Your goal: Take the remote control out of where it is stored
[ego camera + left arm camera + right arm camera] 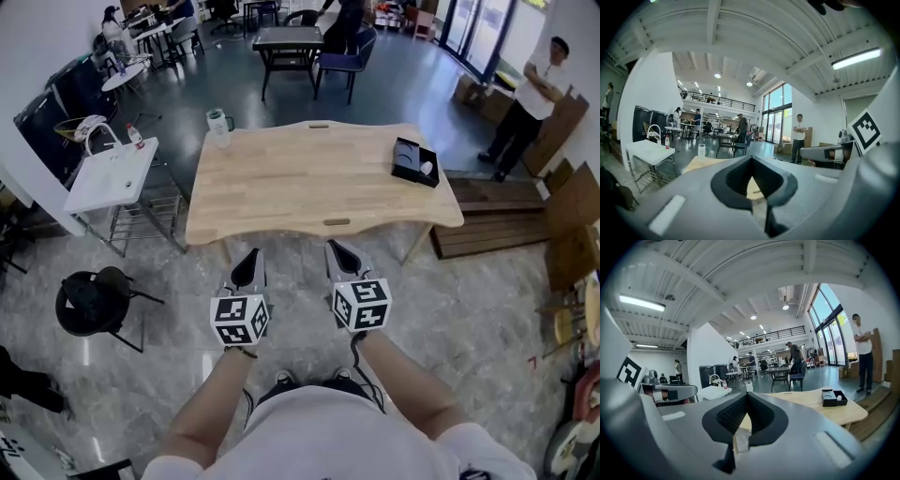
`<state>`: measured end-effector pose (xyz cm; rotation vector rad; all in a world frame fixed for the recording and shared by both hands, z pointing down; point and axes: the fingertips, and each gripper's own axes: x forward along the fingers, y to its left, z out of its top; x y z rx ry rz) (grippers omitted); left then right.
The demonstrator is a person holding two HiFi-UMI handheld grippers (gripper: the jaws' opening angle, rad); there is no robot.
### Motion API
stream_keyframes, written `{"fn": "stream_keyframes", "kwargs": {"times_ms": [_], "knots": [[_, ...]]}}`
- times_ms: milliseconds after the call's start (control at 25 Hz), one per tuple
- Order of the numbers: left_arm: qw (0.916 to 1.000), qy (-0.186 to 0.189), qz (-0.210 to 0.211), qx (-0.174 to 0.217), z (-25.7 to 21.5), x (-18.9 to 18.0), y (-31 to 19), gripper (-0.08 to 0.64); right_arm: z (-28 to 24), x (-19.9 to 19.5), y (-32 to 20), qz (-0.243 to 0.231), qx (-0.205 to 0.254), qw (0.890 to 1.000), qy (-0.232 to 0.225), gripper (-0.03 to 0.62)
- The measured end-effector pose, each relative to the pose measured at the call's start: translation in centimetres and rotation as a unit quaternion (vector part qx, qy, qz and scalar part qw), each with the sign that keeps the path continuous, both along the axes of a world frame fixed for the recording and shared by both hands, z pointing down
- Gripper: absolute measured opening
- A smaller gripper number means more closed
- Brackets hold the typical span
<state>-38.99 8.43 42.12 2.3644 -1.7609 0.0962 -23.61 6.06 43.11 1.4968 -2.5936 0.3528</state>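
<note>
I am holding my left gripper [247,269] low at 11 o'clock, jaws pressed together on nothing. My right gripper [345,258] at 1 o'clock is sitting likewise, closed and empty. Nothing is done yet. The black box [413,159] is lying at 2 o'clock on the table [300,187], well apart from both. A white piece inside it, which I am taking for the remote control [427,169], is waiting to be reached and lifted.

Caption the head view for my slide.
Left tongs and right tongs, shut and empty, held short of a wooden table bearing a black box.

The table [309,178] is pale wood, the box [409,176] black, the floor [459,309] marbled grey.
</note>
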Motion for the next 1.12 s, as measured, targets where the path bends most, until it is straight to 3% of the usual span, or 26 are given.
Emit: {"fn": "stream_keyframes", "kwargs": {"times_ms": [400, 680, 880, 1120], "knots": [[0.9993, 0.012, 0.034, 0.001, 0.2, 0.2, -0.7, 0.0, 0.6, -0.3, 0.3, 0.034, -0.007, 0.999, 0.007, 0.026], [0.9969, 0.023, 0.076, 0.002, 0.4, 1.4, -1.8, 0.0, 1.0, 1.6, 1.2, 0.088, -0.01, 0.996, 0.013, 0.026], [0.9937, 0.021, 0.11, -0.004, 1.4, 5.3, -4.0, 0.0, 1.6, 6.2, 0.1, 0.13, -0.013, 0.991, 0.014, 0.026], [0.987, 0.007, 0.16, -0.016, 2.6, 13.7, -9.4, 0.0, 2.6, 16.3, -4.7, 0.194, -0.019, 0.981, -0.003, 0.026]]}}
